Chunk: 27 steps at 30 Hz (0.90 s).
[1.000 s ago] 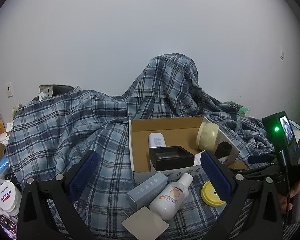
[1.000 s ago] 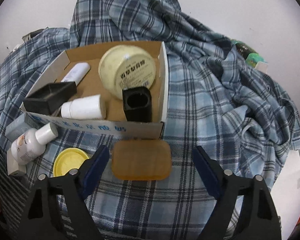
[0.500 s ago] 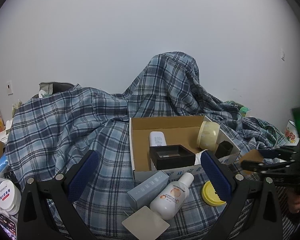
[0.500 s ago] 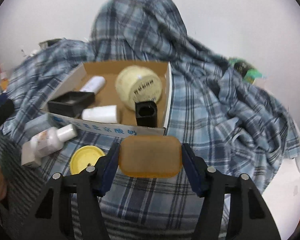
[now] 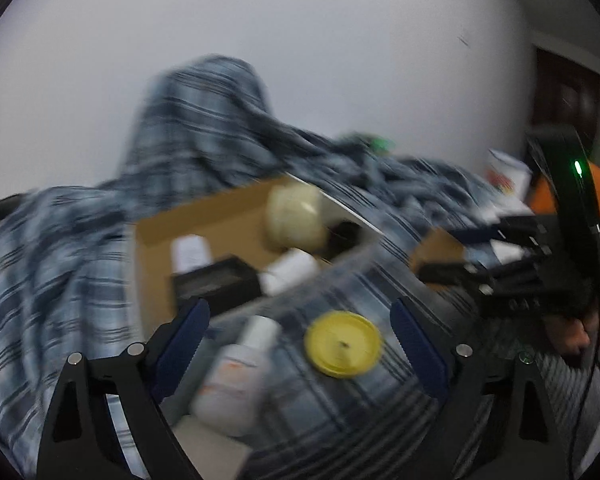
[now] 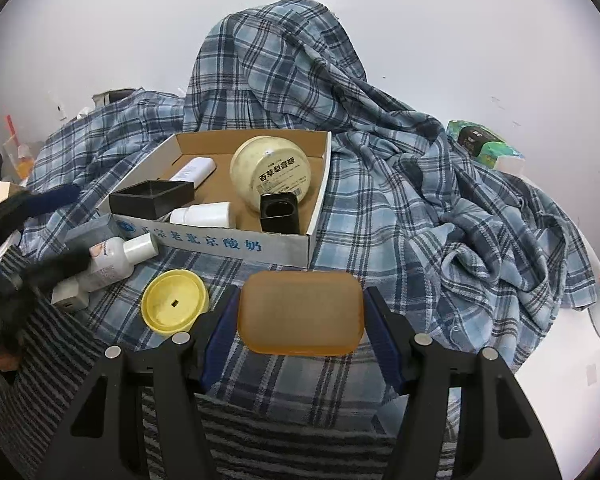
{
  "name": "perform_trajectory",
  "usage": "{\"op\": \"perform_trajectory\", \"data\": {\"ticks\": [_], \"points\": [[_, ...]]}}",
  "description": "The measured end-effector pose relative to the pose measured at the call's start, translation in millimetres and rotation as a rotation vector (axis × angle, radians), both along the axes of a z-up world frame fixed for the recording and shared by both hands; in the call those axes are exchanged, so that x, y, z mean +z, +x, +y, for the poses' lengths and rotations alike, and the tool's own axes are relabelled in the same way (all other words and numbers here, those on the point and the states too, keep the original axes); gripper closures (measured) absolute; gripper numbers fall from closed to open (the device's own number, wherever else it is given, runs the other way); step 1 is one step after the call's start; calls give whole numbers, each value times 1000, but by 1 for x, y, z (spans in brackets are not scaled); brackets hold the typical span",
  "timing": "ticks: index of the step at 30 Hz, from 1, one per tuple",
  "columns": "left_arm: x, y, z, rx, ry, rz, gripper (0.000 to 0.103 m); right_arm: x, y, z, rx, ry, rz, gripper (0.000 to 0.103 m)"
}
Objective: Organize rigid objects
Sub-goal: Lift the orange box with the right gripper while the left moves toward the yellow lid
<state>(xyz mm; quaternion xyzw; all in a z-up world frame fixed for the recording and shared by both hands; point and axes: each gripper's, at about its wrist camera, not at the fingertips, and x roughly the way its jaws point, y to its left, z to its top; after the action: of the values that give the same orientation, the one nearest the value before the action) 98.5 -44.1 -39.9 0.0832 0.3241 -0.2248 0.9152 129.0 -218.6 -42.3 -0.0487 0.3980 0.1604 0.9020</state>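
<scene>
1. Blur smears the whole left wrist view. The left gripper (image 5: 298, 338) has its blue pads wide apart and its jaws are closing, with nothing pressed between them.
2. Between and just beyond those pads a yellow lid (image 5: 343, 344) lies flat on the plaid cloth (image 5: 60, 248), and a white bottle (image 5: 236, 372) lies on its side to the lid's left.
3. Farther back sits the cardboard box (image 5: 204, 220), open at the top, with a cream round tub (image 5: 296, 216) and a black tray (image 5: 214, 284) inside.
4. At the right edge of this view the right gripper appears from the side, a green light on its body and a hand (image 5: 572, 328) behind it.
5. Right wrist view, sharp: the right gripper (image 6: 300, 320) is clamped on an amber soap bar (image 6: 300, 312), both blue pads pressing its short ends, held in front of the box's near wall.
6. The cardboard box here contains the cream round tub leaning on its side, a small black cup (image 6: 279, 213) upright at the front, the black tray at left, and two white tubes lying flat.
7. Outside the box, to the left, lie the yellow lid, the white bottle and a grey carton (image 6: 92, 232), all on the plaid cloth.
8. A striped cloth (image 6: 44, 360) covers the near foreground.
</scene>
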Motion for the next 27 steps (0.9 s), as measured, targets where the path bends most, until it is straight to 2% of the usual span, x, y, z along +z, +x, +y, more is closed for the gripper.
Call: {"op": "perform_trajectory", "data": {"ticks": [4, 7, 10, 12, 13, 16, 21, 24, 27], "points": [[-12, 7, -25, -129, 61, 87, 10, -3, 0, -5, 2, 32, 7, 43], [-8, 6, -35, -196, 88, 75, 10, -4, 0, -8, 0, 55, 15, 43], [-3, 15, -41, -207, 101, 65, 10, -4, -1, -8, 4, 62, 16, 43], [-7, 23, -46, -225, 101, 100, 11, -3, -1, -8, 6, 64, 12, 43], [-11, 25, -48, -231, 106, 117, 16, -3, -1, -8, 8, 66, 14, 43], [-26, 31, -48, -230, 116, 173, 20, -4, 0, -9, 6, 73, 21, 43], [-36, 42, -43, -215, 97, 240, 22, -6, 1, -9, -11, 60, 28, 43], [-46, 46, -47, -233, 104, 298, 27, -11, 6, -8, -34, 24, 54, 43], [-47, 47, -44, -238, 87, 313, 27, -14, 8, -10, -56, 15, 67, 43]]}}
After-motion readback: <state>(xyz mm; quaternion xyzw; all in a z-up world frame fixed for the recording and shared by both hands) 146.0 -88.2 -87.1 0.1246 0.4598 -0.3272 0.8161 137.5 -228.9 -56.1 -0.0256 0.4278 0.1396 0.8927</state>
